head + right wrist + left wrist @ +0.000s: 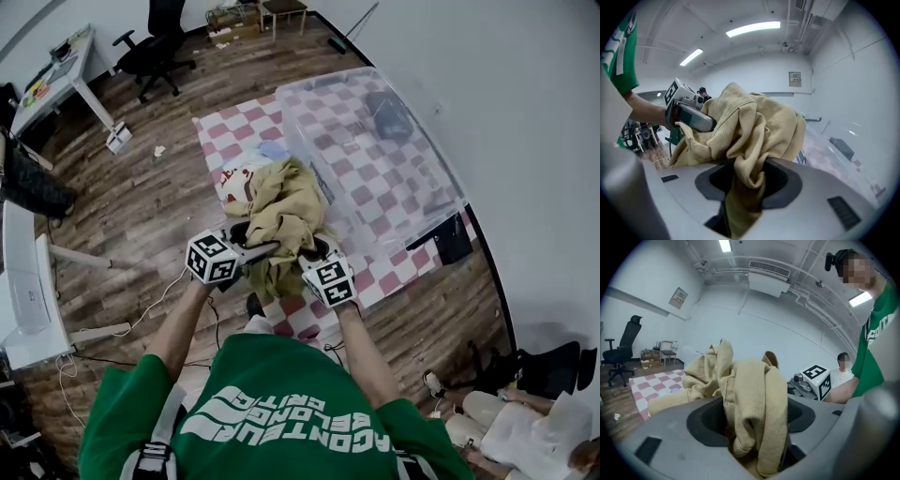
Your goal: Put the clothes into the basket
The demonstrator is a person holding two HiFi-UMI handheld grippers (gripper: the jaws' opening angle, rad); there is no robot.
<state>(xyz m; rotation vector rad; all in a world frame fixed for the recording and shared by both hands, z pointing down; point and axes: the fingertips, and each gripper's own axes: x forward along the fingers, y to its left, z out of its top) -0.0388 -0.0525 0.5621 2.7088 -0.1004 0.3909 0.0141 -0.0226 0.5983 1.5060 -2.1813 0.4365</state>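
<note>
A tan garment [286, 211] hangs bunched in the air between my two grippers, above a red-and-white checkered mat [234, 127]. My left gripper [258, 248] is shut on one fold of it; in the left gripper view the cloth [750, 390] fills the jaws of that gripper [754, 446]. My right gripper [314, 255] is shut on another fold [754, 122], which drops through its jaws [745, 197]. The basket, a clear plastic bin [441, 178], stands on the mat just beyond and to the right of the garment. A dark item [389, 117] lies inside it.
More clothes lie on the mat behind the garment: a white-and-red piece [239, 183] and a light blue one [274, 150]. An office chair [155, 47] and a desk [56, 80] stand at the far left. A white table [23, 281] is at the left edge, a wall at the right.
</note>
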